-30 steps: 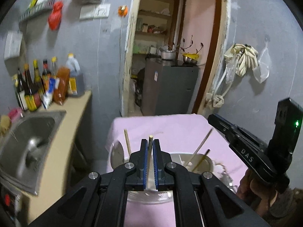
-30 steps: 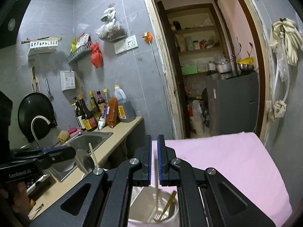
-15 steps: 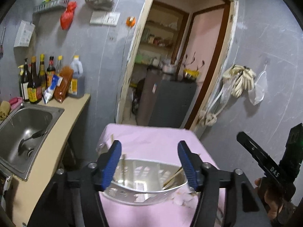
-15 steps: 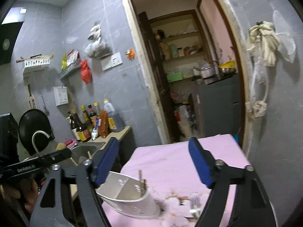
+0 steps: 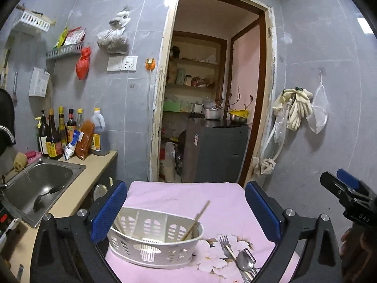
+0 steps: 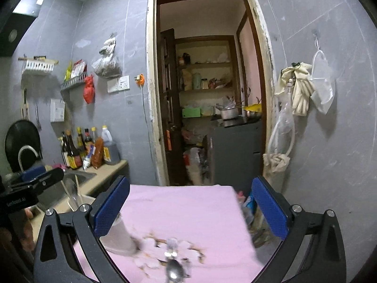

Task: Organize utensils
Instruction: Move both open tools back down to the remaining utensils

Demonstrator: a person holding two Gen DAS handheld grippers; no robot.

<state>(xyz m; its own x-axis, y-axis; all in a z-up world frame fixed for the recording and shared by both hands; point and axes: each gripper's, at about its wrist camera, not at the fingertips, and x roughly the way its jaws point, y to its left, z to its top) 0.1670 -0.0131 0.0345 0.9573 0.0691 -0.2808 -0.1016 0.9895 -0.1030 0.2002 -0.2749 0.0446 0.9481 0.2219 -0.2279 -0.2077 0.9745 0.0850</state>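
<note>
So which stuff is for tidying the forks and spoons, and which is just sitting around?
For the job:
- white utensil basket
- chopsticks leaning in it
- fork and spoons on the pink cloth

Just lying about:
- sauce bottles by the sink
- spoon in the sink
- gloves on the wall
- red bag

Two matching handheld grippers, black angular frames with triangular cut-outs in the arms. Left gripper (image 5: 186, 208): broad fingers faced with blue textured pads (image 5: 109, 210), silver round-headed screws at the linkage joints. Right gripper (image 6: 190, 208): same black frame, same blue dimpled pads (image 6: 269, 208), same silver screws. From the side in the other camera, each black with a blue pad at the tip; white lettering on the body, "GenRobot.AI" legible on the left one, partly cut off on the right.
</note>
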